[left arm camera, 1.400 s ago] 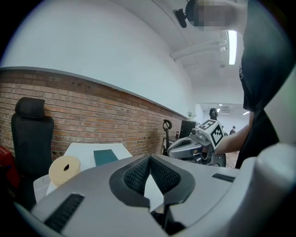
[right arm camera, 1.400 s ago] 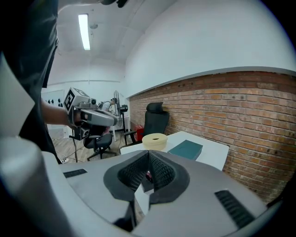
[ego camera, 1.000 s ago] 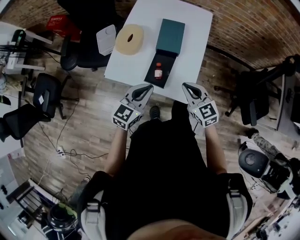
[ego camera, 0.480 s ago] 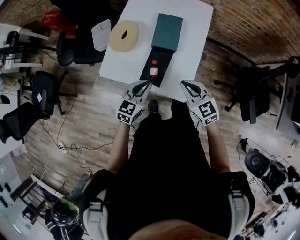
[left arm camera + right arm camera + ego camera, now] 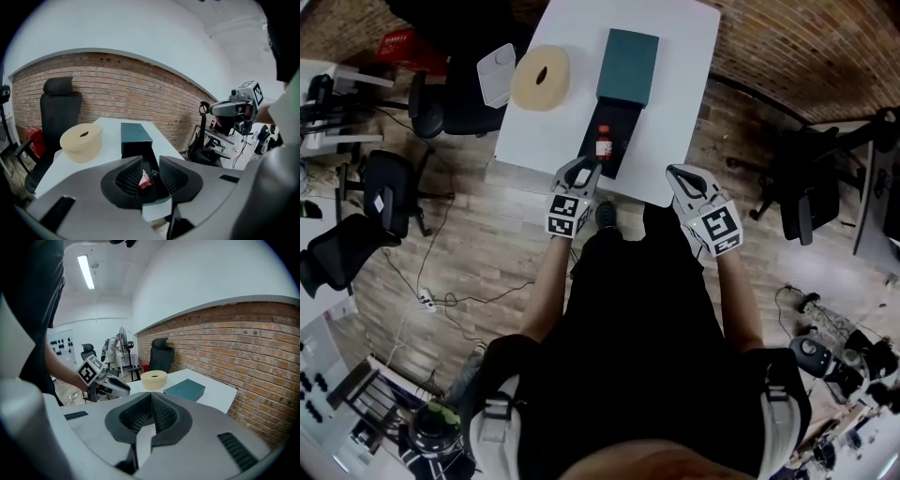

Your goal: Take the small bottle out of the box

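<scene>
A small bottle [image 5: 603, 142] with a red cap and label lies in an open black box [image 5: 617, 131] near the front edge of the white table [image 5: 680, 103]. The box's teal lid part [image 5: 628, 66] lies behind it. My left gripper [image 5: 583, 169] hovers at the table edge just short of the box's near end. Its jaws are opening with nothing between them. In the left gripper view the bottle [image 5: 144, 180] shows through the gap of the left gripper [image 5: 151, 161], farther off. My right gripper [image 5: 677, 175] is shut and empty, to the right of the box.
A cream foam ring [image 5: 541, 77] sits on the table's left part. A white flat device [image 5: 496, 73] rests on a black chair beside the table. Office chairs [image 5: 389, 187] and cables lie on the wooden floor to the left. More chairs [image 5: 811, 187] stand to the right.
My left gripper has moved forward to the box's near end and its jaws have parted. The right gripper has hardly shifted.
</scene>
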`<state>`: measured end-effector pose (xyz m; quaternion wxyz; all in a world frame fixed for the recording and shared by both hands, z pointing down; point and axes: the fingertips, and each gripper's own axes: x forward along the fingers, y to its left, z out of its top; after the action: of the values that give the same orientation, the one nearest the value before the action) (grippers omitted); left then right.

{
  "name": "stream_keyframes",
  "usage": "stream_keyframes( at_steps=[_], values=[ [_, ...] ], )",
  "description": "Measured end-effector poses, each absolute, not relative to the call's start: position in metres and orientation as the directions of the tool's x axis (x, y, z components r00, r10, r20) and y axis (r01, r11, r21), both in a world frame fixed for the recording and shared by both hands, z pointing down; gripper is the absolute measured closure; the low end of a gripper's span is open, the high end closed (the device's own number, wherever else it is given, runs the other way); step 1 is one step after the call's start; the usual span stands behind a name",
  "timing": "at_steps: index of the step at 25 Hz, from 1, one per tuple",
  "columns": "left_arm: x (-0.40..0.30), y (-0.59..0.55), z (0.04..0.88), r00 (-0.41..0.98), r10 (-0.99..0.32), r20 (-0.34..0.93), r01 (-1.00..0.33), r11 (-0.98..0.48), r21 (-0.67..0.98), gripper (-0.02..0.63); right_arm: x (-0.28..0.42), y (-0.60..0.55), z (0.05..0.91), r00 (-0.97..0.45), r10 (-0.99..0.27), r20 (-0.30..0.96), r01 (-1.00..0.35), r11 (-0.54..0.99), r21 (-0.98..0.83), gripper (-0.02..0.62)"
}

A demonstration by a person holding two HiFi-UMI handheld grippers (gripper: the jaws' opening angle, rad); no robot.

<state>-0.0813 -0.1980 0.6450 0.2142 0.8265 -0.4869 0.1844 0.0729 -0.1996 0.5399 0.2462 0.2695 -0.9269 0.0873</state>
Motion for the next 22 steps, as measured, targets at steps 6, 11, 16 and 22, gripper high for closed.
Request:
stream_keyframes(
  at_steps=[6, 11, 16, 22],
  values=[
    [-0.080, -0.205, 0.659, 0.448, -0.712, 0.540, -0.890, -0.416, 0.189, 0.483, 0.080, -0.200, 0.542, -0.721, -0.467, 0.512, -0.557, 0.830, -0.029, 0.597],
    [-0.078, -0.206, 0.676, 0.443, -0.693, 0.568, -0.890, -0.417, 0.185, 0.470, 0.082, -0.196, 0.543, -0.714, -0.475, 0.515, -0.572, 0.819, -0.037, 0.598],
    [-0.078, -0.212, 0.689, 0.439, -0.697, 0.567, -0.898, -0.355, 0.259, 0.451, 0.085, -0.193, 0.543, -0.704, -0.485, 0.519, -0.588, 0.808, -0.043, 0.597],
    [-0.067, -0.220, 0.703, 0.435, -0.680, 0.591, -0.900, -0.311, 0.304, 0.437, 0.095, -0.186, 0.546, -0.692, -0.489, 0.530, -0.602, 0.797, -0.051, 0.598]
  ],
)
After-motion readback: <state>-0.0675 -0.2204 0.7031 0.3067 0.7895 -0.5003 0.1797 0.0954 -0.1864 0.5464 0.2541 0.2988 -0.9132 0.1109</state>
